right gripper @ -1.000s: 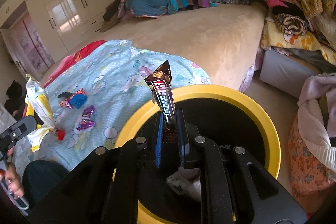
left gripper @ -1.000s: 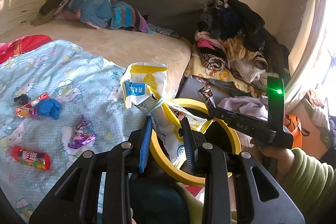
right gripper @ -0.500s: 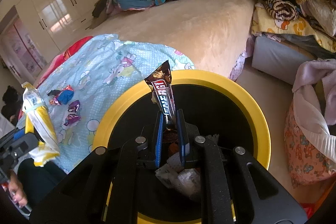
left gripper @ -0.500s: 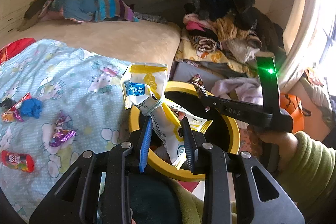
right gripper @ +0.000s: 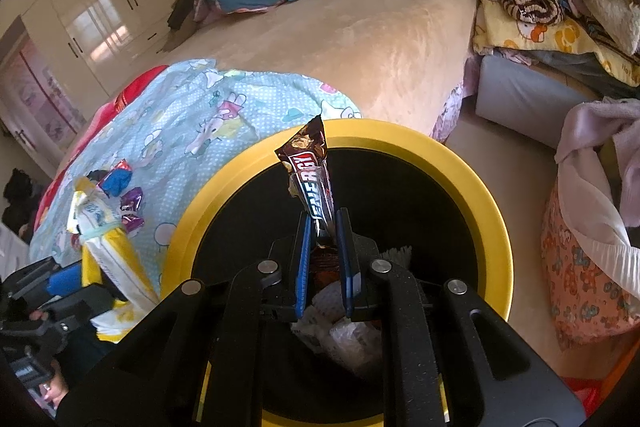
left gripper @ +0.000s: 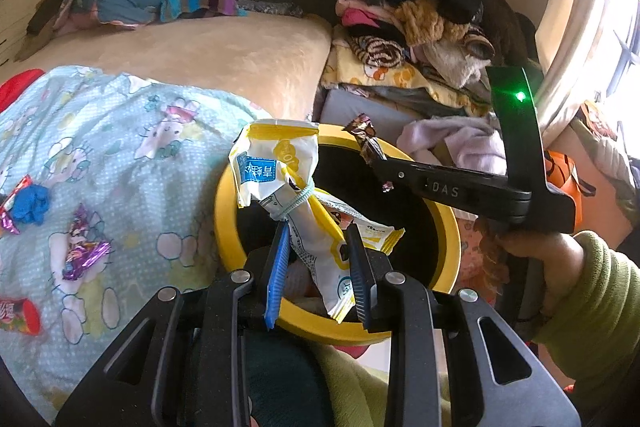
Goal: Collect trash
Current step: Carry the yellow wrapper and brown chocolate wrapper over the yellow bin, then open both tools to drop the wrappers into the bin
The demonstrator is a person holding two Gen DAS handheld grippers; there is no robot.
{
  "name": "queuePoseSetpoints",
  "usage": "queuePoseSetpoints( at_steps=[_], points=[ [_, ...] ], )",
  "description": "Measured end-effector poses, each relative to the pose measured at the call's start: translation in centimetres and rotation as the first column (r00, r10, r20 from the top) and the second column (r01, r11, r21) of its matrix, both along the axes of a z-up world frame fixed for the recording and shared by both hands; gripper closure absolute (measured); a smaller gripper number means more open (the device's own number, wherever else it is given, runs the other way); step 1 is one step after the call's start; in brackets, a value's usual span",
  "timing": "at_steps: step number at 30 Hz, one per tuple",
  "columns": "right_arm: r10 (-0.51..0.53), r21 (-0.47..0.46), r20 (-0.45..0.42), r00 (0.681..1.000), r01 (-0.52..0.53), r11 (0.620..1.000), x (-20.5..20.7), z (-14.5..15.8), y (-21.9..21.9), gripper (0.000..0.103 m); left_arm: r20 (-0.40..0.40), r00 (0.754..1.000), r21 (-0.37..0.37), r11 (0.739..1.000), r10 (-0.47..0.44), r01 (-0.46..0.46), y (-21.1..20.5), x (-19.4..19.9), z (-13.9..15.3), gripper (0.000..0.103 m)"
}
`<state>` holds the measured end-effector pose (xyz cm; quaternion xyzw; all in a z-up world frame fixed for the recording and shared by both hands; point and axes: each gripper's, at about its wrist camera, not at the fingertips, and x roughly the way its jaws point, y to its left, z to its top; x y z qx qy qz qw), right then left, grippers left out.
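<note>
Left gripper [left gripper: 316, 247] pinching yellow-white snack bag [left gripper: 298, 203] over the yellow-rimmed trash bin [left gripper: 448, 227], right gripper [right gripper: 322, 223] clamped on brown energy bar wrapper [right gripper: 312, 179] above the same bin, crumpled paper [right gripper: 344, 335] inside it, candy wrappers [left gripper: 82, 251] on blue bedsheet [left gripper: 120, 131] left of bin.

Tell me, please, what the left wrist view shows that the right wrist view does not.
Only the left wrist view shows the red candy tube on the blanket and the right gripper's green light. Only the right wrist view shows the white wardrobe and crumpled white trash inside the bin. Both show the yellow-rimmed bin, the yellow-white packet and the brown wrapper.
</note>
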<state>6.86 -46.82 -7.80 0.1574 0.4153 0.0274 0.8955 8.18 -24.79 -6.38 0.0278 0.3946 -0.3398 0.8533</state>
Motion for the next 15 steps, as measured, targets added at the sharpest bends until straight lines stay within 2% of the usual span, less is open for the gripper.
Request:
queuePoseSetpoints(
  at_steps=[9,10,11,13,15],
  points=[
    [-0.033,0.019,-0.012,0.999,0.034,0.999,0.1,-0.2,-0.8,0.091,-0.017,1.0,0.051,0.998,-0.02,0.021,-2.8,1.7,-0.7,0.074],
    [-0.04,0.022,-0.015,0.999,0.041,0.999,0.1,-0.3,-1.0,0.088,-0.023,1.0,0.05,0.999,-0.015,0.016,-3.0,2.1,-0.8,0.067],
    [-0.05,0.021,-0.018,0.999,0.05,0.999,0.1,-0.3,-1.2,0.083,-0.029,1.0,0.045,0.999,-0.012,0.013,-3.1,2.3,-0.8,0.048],
    [-0.063,0.025,-0.017,0.998,0.063,0.998,-0.1,-0.3,-1.5,0.078,-0.035,0.999,0.024,1.0,0.001,0.0,-3.0,2.6,-0.8,0.022],
    [-0.072,0.025,-0.015,0.997,0.072,0.997,-0.2,-0.3,-1.8,0.075,-0.039,0.999,0.007,1.0,0.001,-0.001,-2.8,2.6,-0.7,0.022]
  ],
)
